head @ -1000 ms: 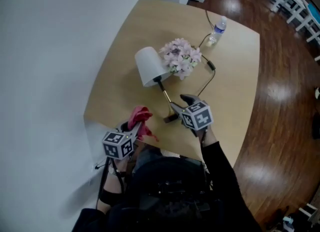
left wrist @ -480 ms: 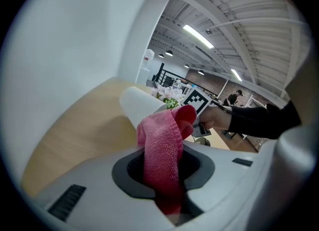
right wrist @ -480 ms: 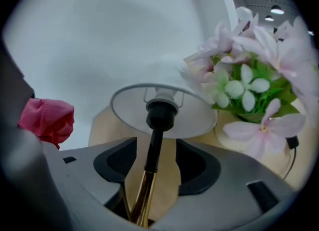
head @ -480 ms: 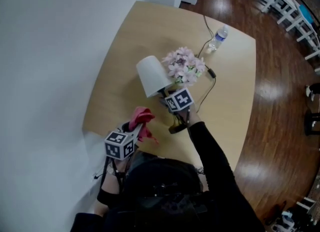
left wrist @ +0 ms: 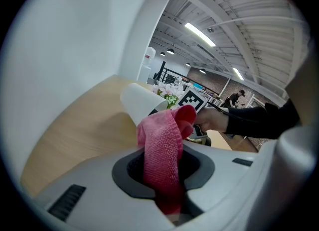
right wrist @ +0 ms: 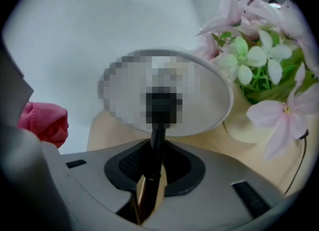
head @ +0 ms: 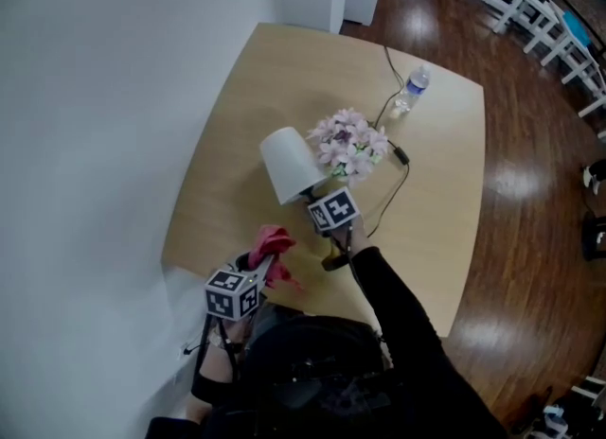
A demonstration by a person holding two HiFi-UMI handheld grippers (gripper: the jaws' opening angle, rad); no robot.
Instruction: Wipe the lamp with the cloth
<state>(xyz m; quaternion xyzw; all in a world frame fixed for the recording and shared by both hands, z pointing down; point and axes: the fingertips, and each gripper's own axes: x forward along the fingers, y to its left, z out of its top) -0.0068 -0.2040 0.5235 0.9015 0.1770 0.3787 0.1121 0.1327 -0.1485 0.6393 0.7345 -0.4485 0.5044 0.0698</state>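
On the lamp stem (right wrist: 157, 145), the right gripper (right wrist: 149, 175) has just closed.

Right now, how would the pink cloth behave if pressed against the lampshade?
Probably floppy: the cloth curls over above the left gripper's jaws. Its fuzzy weave likely grips rather than slides. Bunched loosely, it should mould to the lampshade.
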